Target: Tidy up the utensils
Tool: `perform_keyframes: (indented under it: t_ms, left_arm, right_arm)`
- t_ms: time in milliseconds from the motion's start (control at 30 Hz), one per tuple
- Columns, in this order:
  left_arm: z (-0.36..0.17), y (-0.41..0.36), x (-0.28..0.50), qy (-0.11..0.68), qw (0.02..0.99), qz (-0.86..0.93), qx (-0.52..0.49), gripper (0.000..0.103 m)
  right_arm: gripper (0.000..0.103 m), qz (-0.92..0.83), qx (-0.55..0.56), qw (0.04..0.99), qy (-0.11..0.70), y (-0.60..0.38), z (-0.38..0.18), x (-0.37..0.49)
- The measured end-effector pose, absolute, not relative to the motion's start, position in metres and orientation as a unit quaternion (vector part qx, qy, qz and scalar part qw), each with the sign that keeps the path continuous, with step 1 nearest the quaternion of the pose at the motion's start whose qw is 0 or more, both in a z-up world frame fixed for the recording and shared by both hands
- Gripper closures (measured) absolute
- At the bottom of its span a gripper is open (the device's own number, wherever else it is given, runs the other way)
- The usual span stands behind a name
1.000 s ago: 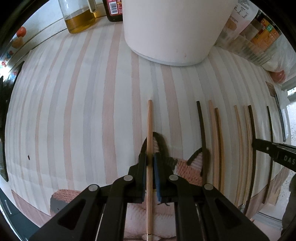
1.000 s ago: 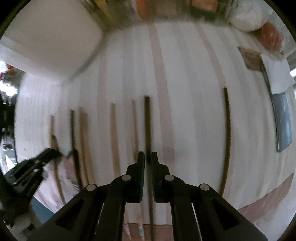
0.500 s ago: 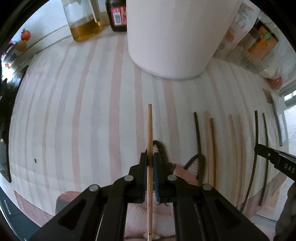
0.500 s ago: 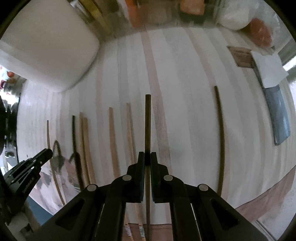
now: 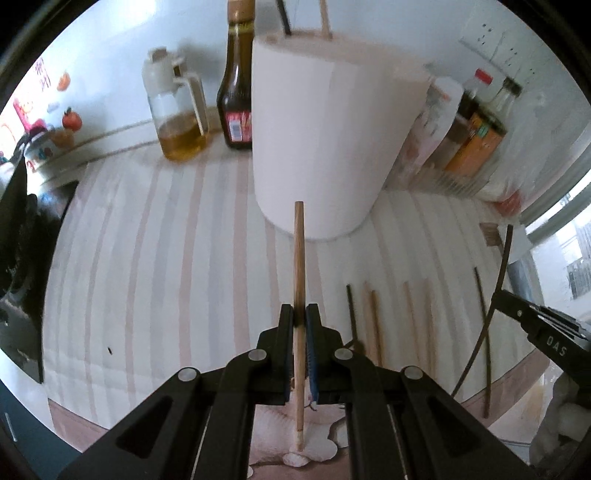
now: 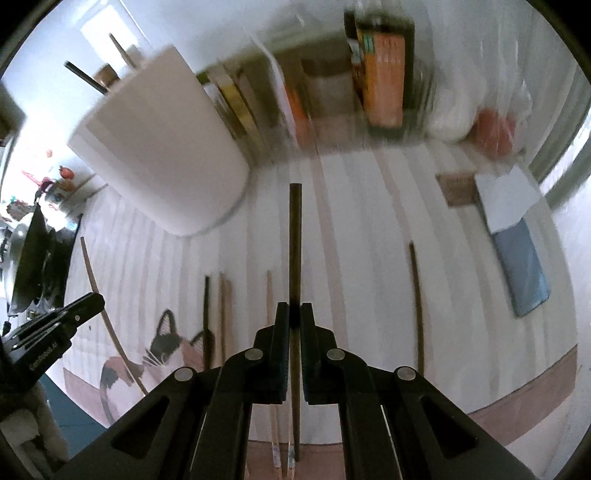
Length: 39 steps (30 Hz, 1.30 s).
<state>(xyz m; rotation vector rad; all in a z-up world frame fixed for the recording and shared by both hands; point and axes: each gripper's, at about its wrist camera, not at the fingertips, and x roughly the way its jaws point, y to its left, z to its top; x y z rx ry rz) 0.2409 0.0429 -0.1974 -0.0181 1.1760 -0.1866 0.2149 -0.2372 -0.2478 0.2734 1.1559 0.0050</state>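
Note:
My left gripper [image 5: 300, 317] is shut on a light wooden chopstick [image 5: 299, 266] and holds it raised, its tip pointing at the white cylindrical holder [image 5: 325, 140]. My right gripper [image 6: 294, 314] is shut on a dark chopstick [image 6: 294, 243], also lifted off the mat, with the white holder [image 6: 162, 162] to its upper left. Two chopsticks stand in the holder [image 5: 284, 16]. Several more chopsticks, light and dark, lie in a row on the striped mat [image 5: 373, 325] between the two grippers; they also show in the right wrist view [image 6: 221, 314].
An oil jug [image 5: 177, 110] and a dark sauce bottle [image 5: 236, 85] stand behind the holder. Boxes and bottles [image 5: 472, 140] line the back right. A blue pad [image 6: 521, 266] lies at the mat's right. A black pan [image 5: 18, 240] sits at the left.
Both grippers have lifted and tilted up with their chopsticks, away from the mat. The white holder now shows in full with its rim in view.

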Motion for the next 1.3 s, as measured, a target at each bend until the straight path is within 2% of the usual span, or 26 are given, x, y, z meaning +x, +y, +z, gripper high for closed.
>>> perform_keyframes:
  t_ms: [333,733,800,900,1000,1033,1100,1167,1300]
  left_arm:
    - [-0.158,0.044,0.241,0.503,0.860,-0.088,-0.013,0.099]
    - [-0.065,0.040,0.256,0.406,0.909,-0.090,-0.018,0.099]
    - [-0.057,0.038,0.260,0.393,0.916,-0.082,-0.013,0.099]
    - [-0.058,0.039,0.266,0.389,0.919,-0.067,-0.013,0.099]
    - [-0.071,0.041,0.271,0.392,0.919,-0.042,-0.009,0.099]
    - [-0.076,0.040,0.273,0.394,0.918,-0.032,-0.004,0.099]
    - [-0.089,0.042,0.280,0.401,0.916,-0.009,0.001,0.099]
    - [-0.102,0.045,0.288,0.410,0.912,0.017,0.011,0.099]
    - [-0.121,0.054,0.302,0.426,0.903,0.049,0.007,0.099]
  right_arm:
    - [0.098,-0.006,0.113,0.872,0.476,-0.236,-0.200,0.215]
    - [0.103,0.025,0.098,0.917,0.385,-0.232,-0.119,0.232]
    - [0.103,0.039,0.107,0.912,0.394,-0.232,-0.111,0.243]
    - [0.103,0.048,0.170,0.892,0.417,-0.245,-0.124,0.259]
    - [0.101,0.037,0.217,0.861,0.459,-0.258,-0.159,0.275]
    - [0.099,0.028,0.225,0.854,0.468,-0.261,-0.171,0.278]
    - [0.081,-0.001,0.245,0.837,0.489,-0.269,-0.200,0.284]
    - [0.071,-0.015,0.279,0.816,0.506,-0.279,-0.228,0.290]
    - [0.070,-0.053,0.348,0.764,0.541,-0.301,-0.278,0.296]
